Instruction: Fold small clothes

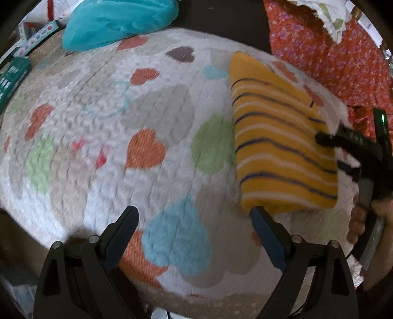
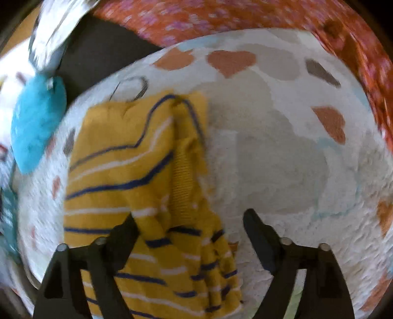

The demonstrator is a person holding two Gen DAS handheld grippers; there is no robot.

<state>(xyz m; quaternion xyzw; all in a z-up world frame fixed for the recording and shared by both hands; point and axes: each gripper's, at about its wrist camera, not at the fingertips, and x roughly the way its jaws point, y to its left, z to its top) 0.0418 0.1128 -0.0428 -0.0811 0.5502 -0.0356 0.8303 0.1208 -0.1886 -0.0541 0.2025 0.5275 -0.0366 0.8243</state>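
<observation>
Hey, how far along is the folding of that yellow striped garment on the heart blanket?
Done: the yellow striped garment lies folded into a compact rectangle on the heart blanket. In hand: nothing; the left gripper and right gripper are open. Left: possibly tidying the bunched edge.

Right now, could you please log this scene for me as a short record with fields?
surface: heart-print blanket
garment: yellow striped top, partly folded, lying on the blanket
left gripper: open, empty, beside the top's near edge
right gripper: open, over the top's edge, not gripping it
nearby: teal cushion, red floral cloth
</observation>
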